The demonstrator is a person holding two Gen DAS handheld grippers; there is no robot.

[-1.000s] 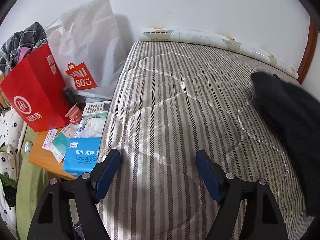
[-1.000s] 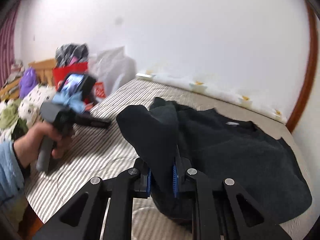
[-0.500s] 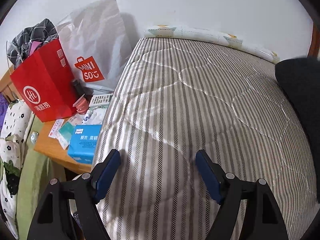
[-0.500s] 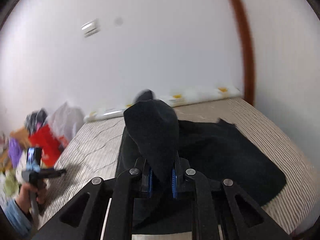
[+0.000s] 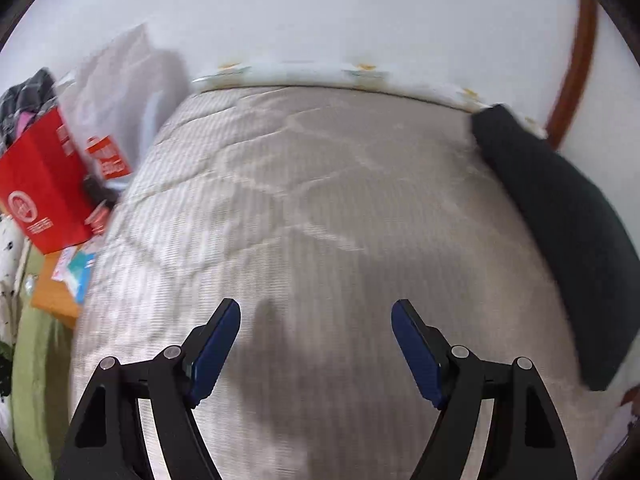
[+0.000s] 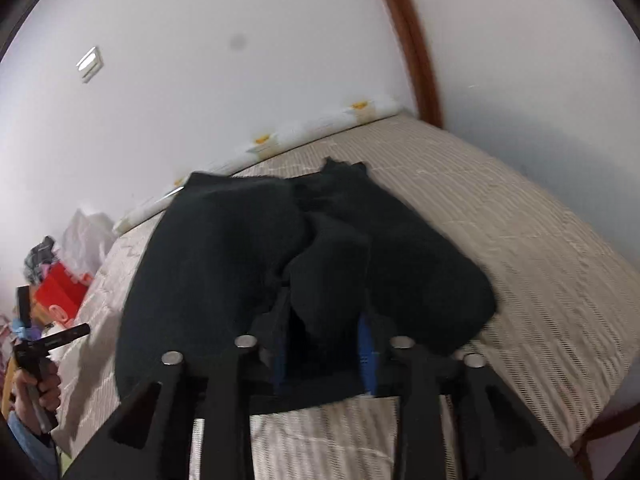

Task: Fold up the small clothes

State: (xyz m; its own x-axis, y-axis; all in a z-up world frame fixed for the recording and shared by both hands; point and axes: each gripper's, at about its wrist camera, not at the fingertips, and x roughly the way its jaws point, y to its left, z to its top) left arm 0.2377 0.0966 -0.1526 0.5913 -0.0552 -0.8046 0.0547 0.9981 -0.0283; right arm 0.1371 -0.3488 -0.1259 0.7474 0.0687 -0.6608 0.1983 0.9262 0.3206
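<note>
One black garment [image 6: 224, 264] now folded over, right claw [image 6: 324, 344] seemingly loosened.

No text can be read for certain; both views are blurred. On the red bag [image 5: 44, 184] a white round logo w/ a line of characters under it is seen, illegible. On the white bag [image 5: 120, 92] a red label [image 5: 109, 160] w/ white lettering is carried, smeared beyond reading. Print on the blue pack [image 5: 80, 276] by the bed edge can't be made out. In the right view the red bag [image 6: 60, 296] shows a white mark only.
</note>
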